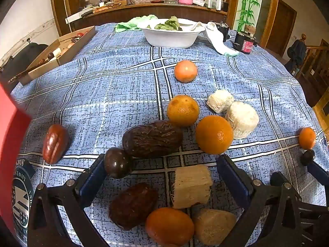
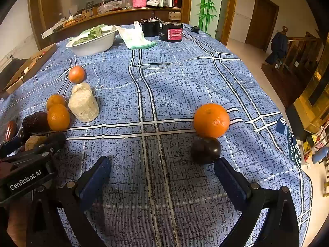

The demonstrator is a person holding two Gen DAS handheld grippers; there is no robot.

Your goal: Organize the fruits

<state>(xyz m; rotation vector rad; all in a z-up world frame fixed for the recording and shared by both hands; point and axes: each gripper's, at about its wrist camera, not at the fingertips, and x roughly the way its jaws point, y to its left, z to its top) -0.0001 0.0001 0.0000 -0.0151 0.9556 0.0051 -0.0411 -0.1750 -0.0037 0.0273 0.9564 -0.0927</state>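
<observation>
My left gripper [image 1: 162,164] is open, low over a cluster of fruit on the blue checked tablecloth [image 1: 115,86]. Between its fingers lie a pale sugarcane block [image 1: 192,186], a dark date [image 1: 132,204], an orange [image 1: 169,225] and a tan chunk [image 1: 213,225]. A dark round fruit [image 1: 116,165] touches the left finger. Ahead lie a large date [image 1: 152,139] and several oranges [image 1: 213,134]. My right gripper [image 2: 162,168] is open and empty. A dark round fruit [image 2: 205,149] sits by its right fingertip, with an orange [image 2: 211,120] just behind.
A red date [image 1: 55,143] lies at the left. Two white fibrous cylinders [image 1: 242,119] stand behind the oranges. A white bowl of greens [image 1: 170,34], a white cloth [image 1: 218,39], black jars [image 2: 171,32] and a cardboard box [image 1: 59,53] sit at the far side.
</observation>
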